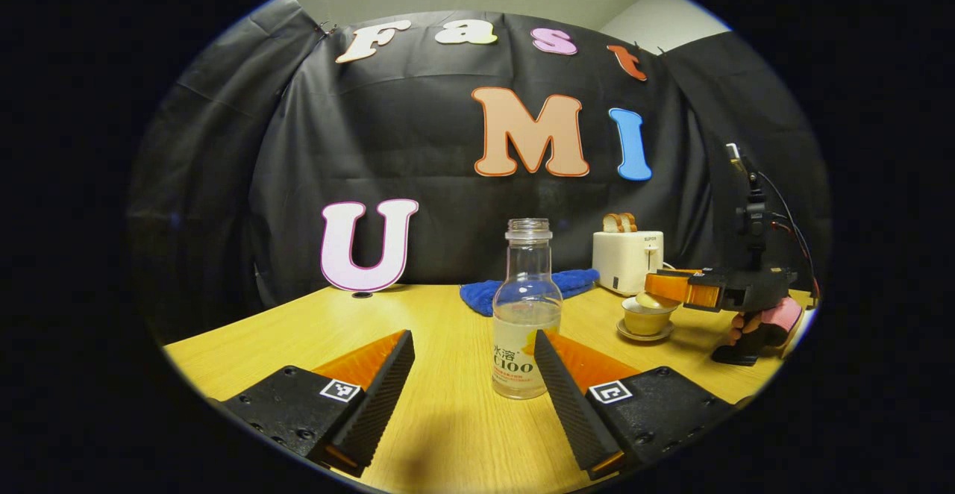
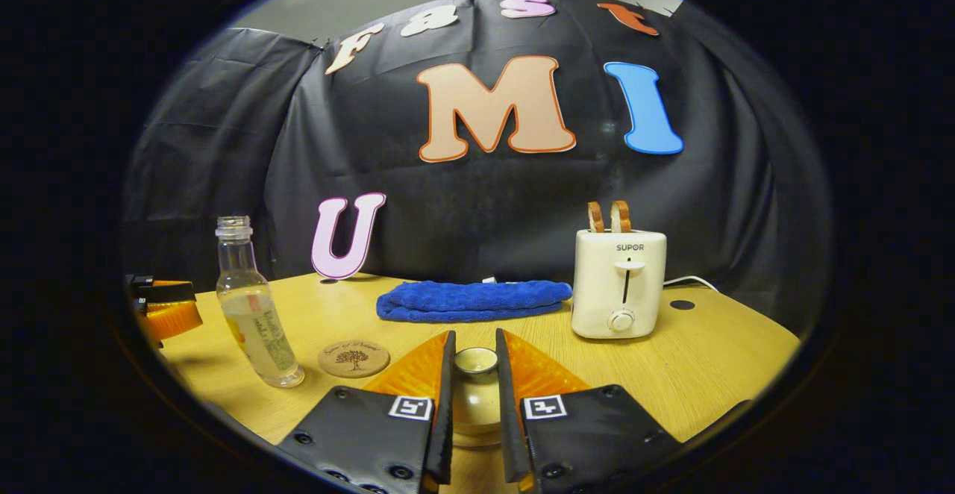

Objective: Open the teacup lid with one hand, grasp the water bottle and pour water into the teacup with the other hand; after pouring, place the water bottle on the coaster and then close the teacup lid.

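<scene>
The small yellow-glazed ceramic teacup point(image 1: 646, 318) sits on its saucer right of the bottle, its round knobbed lid point(image 2: 476, 360) pinched between the right gripper point(image 2: 474, 374) fingers and, by the left gripper view, tilted off the rim; a slack pinch could drop it onto the cup; the uncapped clear glass water bottle point(image 1: 526, 313), part full, stands between the wide-open, empty left gripper point(image 1: 473, 374) fingers, untouched; a lopsided close may tip it; the round cork coaster point(image 2: 354, 358) lies just right of it on the wooden table point(image 1: 448, 434)

left gripper point(image 1: 474, 363) fingers apart, right gripper point(image 2: 474, 374) fingers pinched
</scene>
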`<action>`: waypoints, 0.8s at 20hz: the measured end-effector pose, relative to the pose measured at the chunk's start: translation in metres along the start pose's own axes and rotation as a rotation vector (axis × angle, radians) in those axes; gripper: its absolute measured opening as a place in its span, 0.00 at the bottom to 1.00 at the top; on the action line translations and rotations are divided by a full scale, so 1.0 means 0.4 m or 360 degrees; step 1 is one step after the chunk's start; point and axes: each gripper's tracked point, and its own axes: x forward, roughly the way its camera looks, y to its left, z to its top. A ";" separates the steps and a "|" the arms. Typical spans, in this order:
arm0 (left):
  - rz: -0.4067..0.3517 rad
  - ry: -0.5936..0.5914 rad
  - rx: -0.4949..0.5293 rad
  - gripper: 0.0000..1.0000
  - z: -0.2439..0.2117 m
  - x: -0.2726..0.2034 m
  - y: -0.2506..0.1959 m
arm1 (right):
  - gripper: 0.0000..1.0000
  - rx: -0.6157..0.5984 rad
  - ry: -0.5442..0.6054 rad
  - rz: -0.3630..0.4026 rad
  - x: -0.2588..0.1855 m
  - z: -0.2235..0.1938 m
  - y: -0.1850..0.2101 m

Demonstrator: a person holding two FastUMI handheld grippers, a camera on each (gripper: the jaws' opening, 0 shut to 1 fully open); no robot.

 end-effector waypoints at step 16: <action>-0.0220 0.0097 0.0070 0.95 -0.025 0.090 -0.098 | 0.31 -0.0001 -0.0079 -0.0193 -0.252 0.017 -0.110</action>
